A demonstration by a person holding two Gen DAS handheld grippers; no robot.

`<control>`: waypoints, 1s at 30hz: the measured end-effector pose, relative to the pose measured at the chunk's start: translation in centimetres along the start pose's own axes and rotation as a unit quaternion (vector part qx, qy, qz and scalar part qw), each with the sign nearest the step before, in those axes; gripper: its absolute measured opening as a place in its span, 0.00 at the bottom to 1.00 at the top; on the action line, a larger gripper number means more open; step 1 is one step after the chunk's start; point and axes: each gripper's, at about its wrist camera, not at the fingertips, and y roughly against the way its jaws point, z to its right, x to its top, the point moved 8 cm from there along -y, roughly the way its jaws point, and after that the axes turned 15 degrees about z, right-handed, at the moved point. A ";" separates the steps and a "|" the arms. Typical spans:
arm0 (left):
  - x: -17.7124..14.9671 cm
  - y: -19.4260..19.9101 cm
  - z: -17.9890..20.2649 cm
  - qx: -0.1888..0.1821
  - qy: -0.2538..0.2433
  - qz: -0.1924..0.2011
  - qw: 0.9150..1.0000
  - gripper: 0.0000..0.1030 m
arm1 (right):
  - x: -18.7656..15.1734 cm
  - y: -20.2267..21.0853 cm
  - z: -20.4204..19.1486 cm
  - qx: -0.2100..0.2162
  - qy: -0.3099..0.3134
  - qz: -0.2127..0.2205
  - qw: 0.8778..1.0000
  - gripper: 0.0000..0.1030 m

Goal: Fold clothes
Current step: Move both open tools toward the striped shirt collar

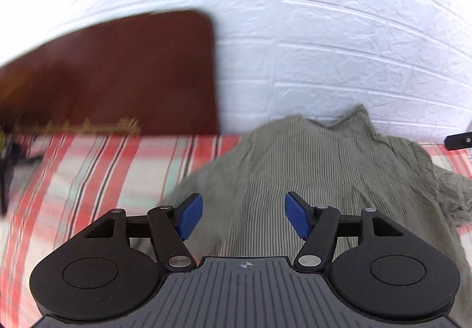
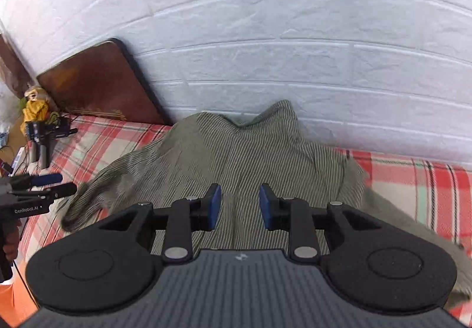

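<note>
A green striped garment [image 1: 309, 162] [image 2: 236, 157] lies crumpled on a red plaid bedsheet [image 1: 88, 174] [image 2: 413, 189], bunched up against the white wall at the back. My left gripper [image 1: 243, 214] hovers over its near part, open wide, nothing between its blue pads. My right gripper [image 2: 239, 205] is above the middle of the cloth, open with a narrower gap and empty. The left gripper [image 2: 51, 185] also shows at the left edge of the right wrist view, beside the garment's dark left hem [image 2: 76, 207]. The view is motion-blurred.
A brown headboard [image 1: 118, 71] [image 2: 100, 86] stands at the left against the white brick-pattern wall [image 1: 324, 47] [image 2: 295, 47]. A small yellow figure [image 2: 35, 109] and dark gear [image 2: 44, 133] sit at the bed's left end. A black object [image 1: 458, 140] pokes in at the right.
</note>
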 end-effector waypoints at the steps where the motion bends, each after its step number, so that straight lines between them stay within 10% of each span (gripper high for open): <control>1: 0.7 -1.3 0.4 -0.005 -0.009 0.001 1.000 0.73 | 0.2 -1.0 0.3 -0.006 0.001 0.000 1.000 0.31; 14: 5.1 -18.4 3.9 -0.065 -0.085 -0.020 0.994 0.73 | 2.7 -12.0 4.4 -0.083 -0.055 0.003 0.995 0.48; 30: 3.3 -26.2 7.4 -0.166 -0.078 -0.098 0.978 0.73 | 1.1 -20.3 5.3 -0.096 0.019 -0.042 0.994 0.49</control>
